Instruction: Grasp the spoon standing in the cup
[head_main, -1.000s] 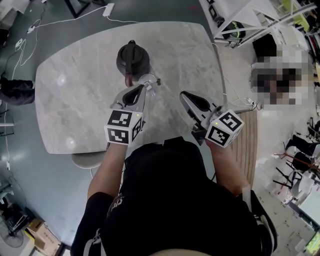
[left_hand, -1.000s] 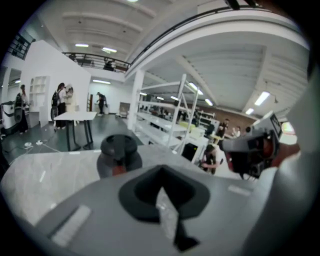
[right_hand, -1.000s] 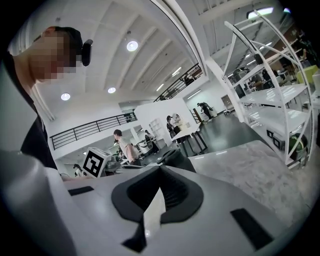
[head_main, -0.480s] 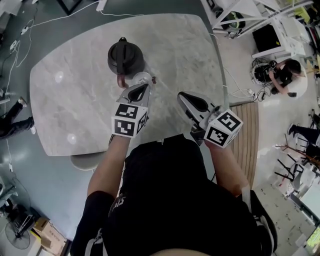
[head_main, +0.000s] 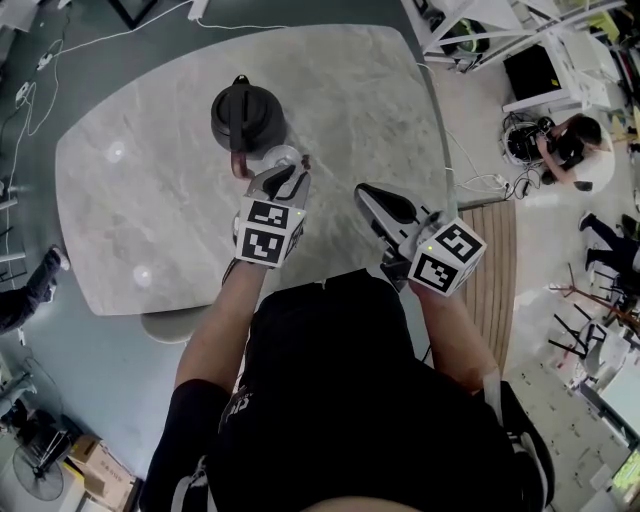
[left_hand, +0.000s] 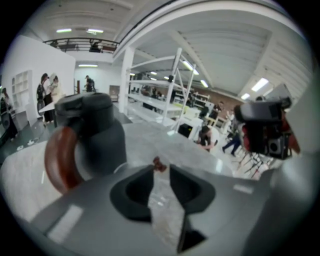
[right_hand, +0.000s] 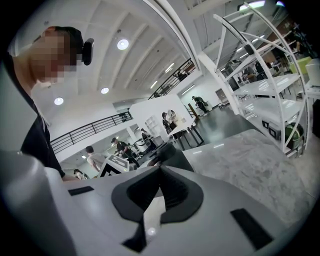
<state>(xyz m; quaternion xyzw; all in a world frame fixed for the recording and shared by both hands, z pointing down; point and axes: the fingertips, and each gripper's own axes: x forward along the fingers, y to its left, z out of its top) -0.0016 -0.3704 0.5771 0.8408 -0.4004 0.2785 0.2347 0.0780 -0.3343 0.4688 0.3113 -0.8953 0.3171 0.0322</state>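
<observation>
A clear cup (head_main: 279, 157) stands on the marble table (head_main: 150, 200), just in front of a black kettle (head_main: 245, 115) with a brown handle. A spoon stands in the cup, and its brown tip (head_main: 303, 161) leans right. My left gripper (head_main: 287, 176) is right at the cup and its jaws are opening. In the left gripper view the spoon tip (left_hand: 159, 164) shows in the gap at the ends of the jaws, and the pads are not pressing it. The jaws hide the cup there. My right gripper (head_main: 366, 192) hovers to the right, shut and empty.
The kettle (left_hand: 90, 135) looms close on the left of the left gripper view. The table's right edge (head_main: 435, 130) runs beside the right gripper. White shelving (head_main: 480, 40) and a person (head_main: 565, 150) are on the floor beyond it.
My left gripper has moved forward to the cup and its jaws have parted from shut. The right gripper has stayed where it was.
</observation>
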